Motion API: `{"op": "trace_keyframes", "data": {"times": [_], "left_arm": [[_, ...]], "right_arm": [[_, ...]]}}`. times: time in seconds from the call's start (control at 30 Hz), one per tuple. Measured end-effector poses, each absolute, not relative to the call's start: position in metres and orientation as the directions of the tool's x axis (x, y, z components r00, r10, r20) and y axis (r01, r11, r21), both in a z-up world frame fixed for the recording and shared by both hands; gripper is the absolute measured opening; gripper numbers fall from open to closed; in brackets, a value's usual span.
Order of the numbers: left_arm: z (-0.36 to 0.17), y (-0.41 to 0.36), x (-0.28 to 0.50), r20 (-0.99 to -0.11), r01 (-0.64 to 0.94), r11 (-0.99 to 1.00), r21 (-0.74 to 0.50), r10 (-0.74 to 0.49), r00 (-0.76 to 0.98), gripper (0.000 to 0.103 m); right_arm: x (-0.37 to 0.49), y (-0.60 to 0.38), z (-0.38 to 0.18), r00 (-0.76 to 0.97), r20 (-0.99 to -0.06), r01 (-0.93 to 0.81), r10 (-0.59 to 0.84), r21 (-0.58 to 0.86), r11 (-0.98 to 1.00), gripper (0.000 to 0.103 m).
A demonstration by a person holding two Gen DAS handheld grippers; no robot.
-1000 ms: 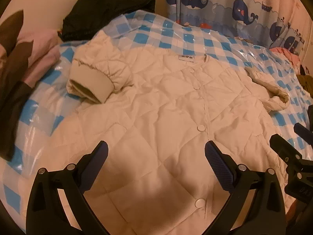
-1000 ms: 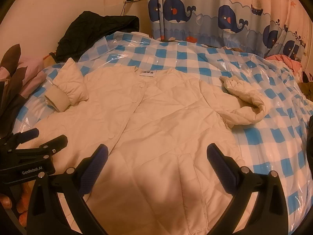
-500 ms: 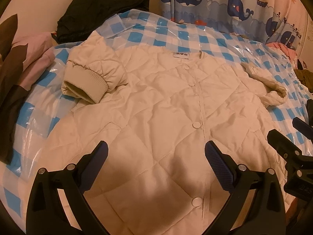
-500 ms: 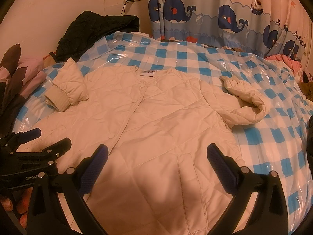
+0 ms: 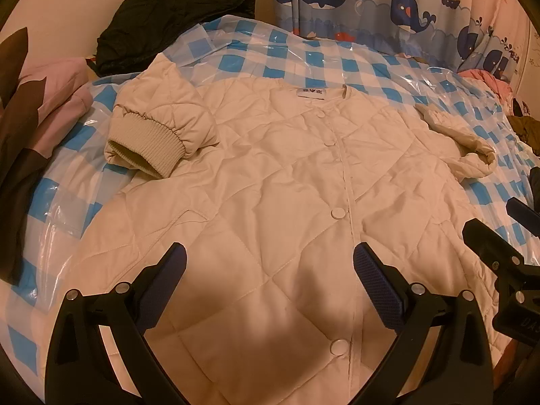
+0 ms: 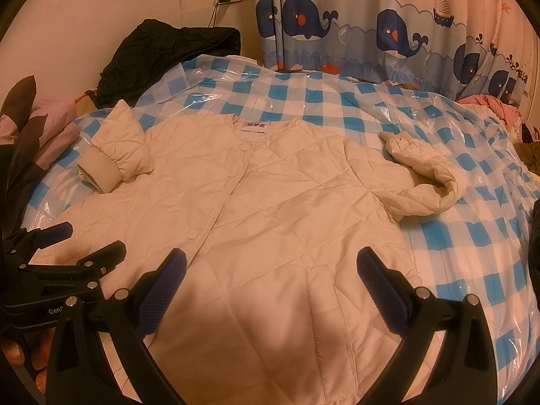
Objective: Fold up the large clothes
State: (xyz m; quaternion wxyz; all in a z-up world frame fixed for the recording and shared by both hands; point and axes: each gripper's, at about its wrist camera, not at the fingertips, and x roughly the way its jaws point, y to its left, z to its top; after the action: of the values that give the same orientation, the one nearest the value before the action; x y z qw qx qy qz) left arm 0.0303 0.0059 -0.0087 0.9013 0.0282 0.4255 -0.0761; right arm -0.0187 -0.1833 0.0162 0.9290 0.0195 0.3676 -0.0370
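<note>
We see a cream quilted jacket [image 5: 287,182] spread front up on a blue-and-white checked sheet [image 5: 324,57] under clear plastic. Snap buttons run down its closed front. One sleeve [image 5: 158,128] is folded inward, its ribbed cuff [image 5: 148,143] lying on the chest; the other sleeve [image 5: 462,138] curls out over the sheet. Our left gripper [image 5: 270,263] hovers over the lower front, jaws wide apart, holding nothing. The right gripper [image 5: 499,233] shows at the frame's edge. A black garment [image 5: 168,17] lies near the wall beside a whale-print curtain [image 5: 371,3].
</note>
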Motion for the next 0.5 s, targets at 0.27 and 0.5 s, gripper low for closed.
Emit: {"op": "trace_keyframes", "data": {"times": [0.27, 0.5], "left_arm": [[-0.0088, 0.0059, 0.0303, -0.772, 0.161, 0.987, -0.015, -0.113, 0.626, 0.095], [-0.0087, 0.0061, 0.0304, -0.771, 0.162, 0.987, -0.013, -0.113, 0.627, 0.095]], "right_arm": [[-0.0189, -0.1833, 0.0161, 0.728, -0.683, 0.082, -0.055, 0.007, 0.997, 0.097], [-0.0191, -0.1838, 0.0161, 0.728, -0.683, 0.082, -0.055, 0.008, 0.997, 0.097]]}}
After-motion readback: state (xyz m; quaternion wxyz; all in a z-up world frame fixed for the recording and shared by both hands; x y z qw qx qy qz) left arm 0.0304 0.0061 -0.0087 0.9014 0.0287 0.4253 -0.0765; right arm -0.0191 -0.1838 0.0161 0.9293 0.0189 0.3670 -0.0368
